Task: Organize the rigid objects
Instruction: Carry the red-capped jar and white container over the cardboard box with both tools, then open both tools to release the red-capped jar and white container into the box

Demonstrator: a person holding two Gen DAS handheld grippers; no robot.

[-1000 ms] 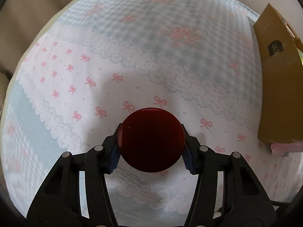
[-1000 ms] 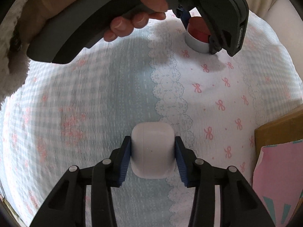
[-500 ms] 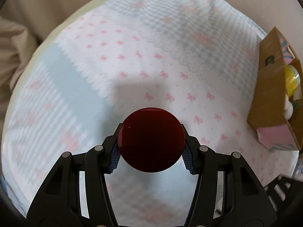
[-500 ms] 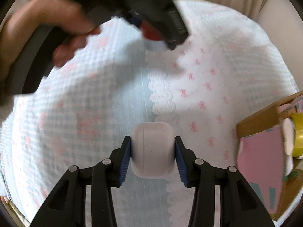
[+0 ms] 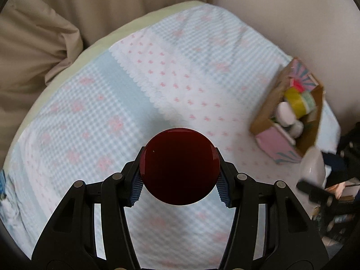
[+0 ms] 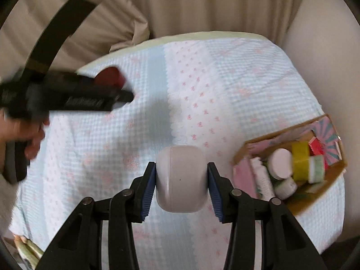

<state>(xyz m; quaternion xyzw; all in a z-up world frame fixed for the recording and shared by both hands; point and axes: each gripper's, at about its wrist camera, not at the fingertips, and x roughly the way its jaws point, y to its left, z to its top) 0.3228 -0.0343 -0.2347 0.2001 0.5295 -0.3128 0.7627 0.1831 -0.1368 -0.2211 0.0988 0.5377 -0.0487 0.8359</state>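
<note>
Only R cam shows left tool gripping red-lidded jar.

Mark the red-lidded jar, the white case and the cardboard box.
red-lidded jar (image 5: 179,166), left wrist view, centre of the lid.
white case (image 6: 181,178), right wrist view, front face.
cardboard box (image 6: 280,133), right wrist view, far brown wall.

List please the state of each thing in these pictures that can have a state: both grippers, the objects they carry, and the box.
left gripper: jaws shut on the red-lidded jar, held above the bedspread
red-lidded jar: lid on, gripped at both sides
right gripper: jaws shut on the white case
white case: closed, gripped at both sides
cardboard box: open, resting on the bedspread, partly filled with tape rolls and small jars
</note>
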